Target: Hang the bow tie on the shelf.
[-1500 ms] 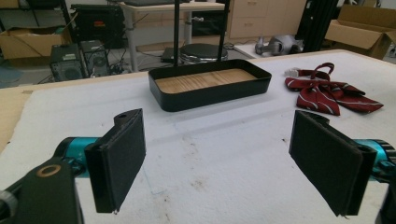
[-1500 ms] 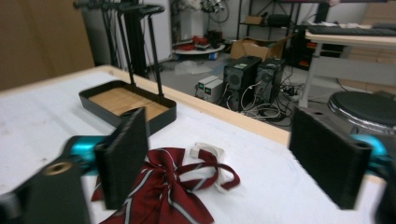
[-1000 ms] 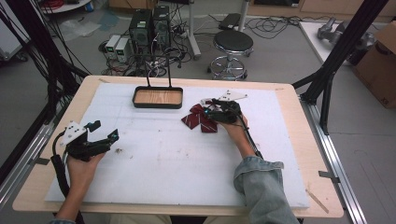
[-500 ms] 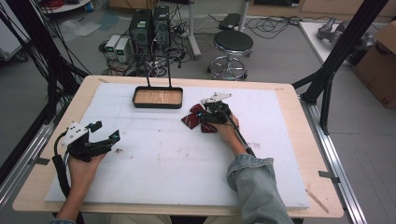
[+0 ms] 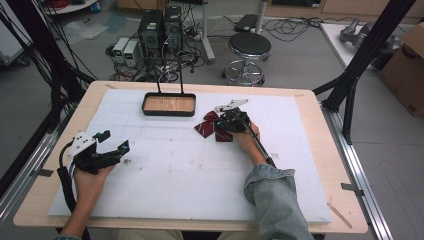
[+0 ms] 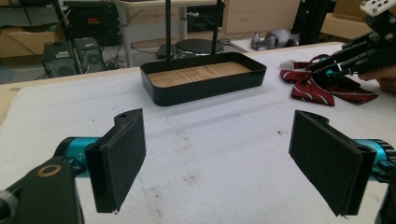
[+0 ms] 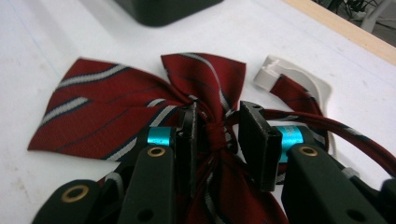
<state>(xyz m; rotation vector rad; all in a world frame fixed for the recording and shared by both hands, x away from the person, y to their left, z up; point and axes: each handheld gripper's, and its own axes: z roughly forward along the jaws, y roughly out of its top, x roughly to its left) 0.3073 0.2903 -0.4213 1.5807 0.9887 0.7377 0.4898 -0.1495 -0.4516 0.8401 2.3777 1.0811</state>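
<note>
White-covered counter [image 5: 165,185] in a cable-strewn workshop, a black tray [image 5: 168,105] near its far edge. Dark-red bow tie [image 7: 140,100] with white stripes lies flat just right of the tray, wings spread sideways. Right claw [image 7: 217,140] has been closing around its central knot; left claw [image 6: 224,168] gapes wide, holding nothing.

White-covered wooden table [image 5: 165,200] with black tray [image 5: 169,105] and striped red bow tie [image 5: 212,127], seemingly flat.
</note>
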